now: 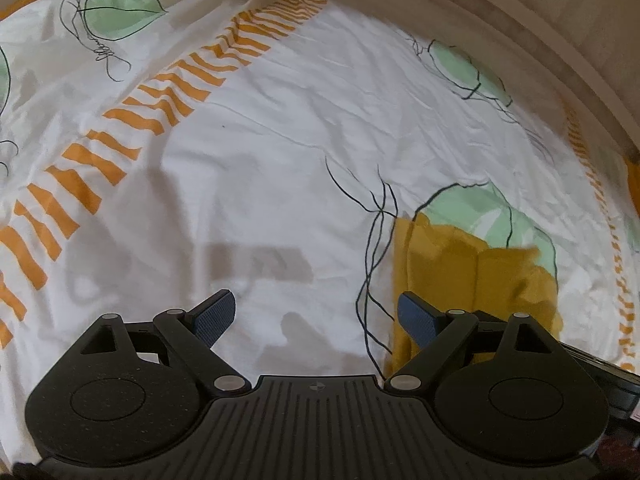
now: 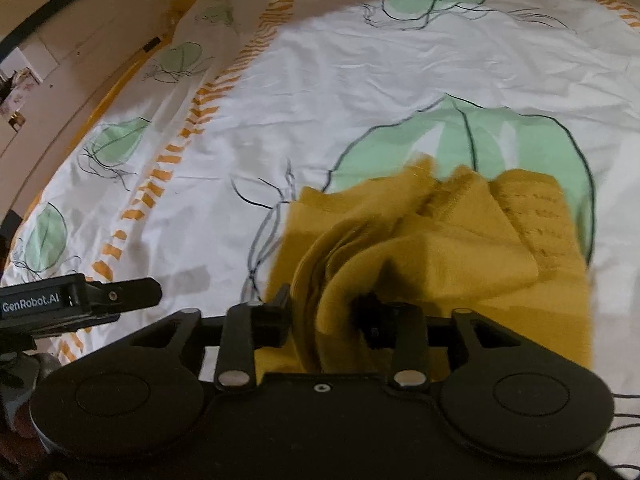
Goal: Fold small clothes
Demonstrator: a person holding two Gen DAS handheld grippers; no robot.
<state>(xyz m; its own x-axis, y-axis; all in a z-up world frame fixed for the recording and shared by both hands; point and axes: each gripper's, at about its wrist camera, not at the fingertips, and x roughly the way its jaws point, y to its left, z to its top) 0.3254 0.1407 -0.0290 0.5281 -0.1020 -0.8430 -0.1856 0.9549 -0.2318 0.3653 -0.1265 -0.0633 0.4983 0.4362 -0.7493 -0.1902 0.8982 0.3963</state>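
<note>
Left wrist view: my left hand-held gripper [image 1: 316, 316] hangs over the bed sheet [image 1: 280, 140] with its jaws spread wide and nothing between them; the blue pads [image 1: 214, 314] stand apart above bare white cloth. The sheet is white, printed with green leaves and bands of orange dashes. The mustard-yellow garment [image 1: 472, 276] lies on the sheet to the right of this gripper, partly behind its right finger and covering part of a green leaf.

In the right wrist view, the same garment [image 2: 440, 240] lies bunched in loose folds on the sheet [image 2: 340, 80], directly ahead of my right hand-held gripper [image 2: 332, 312]. A fold of the cloth sits between its fingers. The frame is blurred there, and I cannot tell whether the pads press on it. The left gripper's black body [image 2: 80, 300] pokes in at the left edge.
</note>
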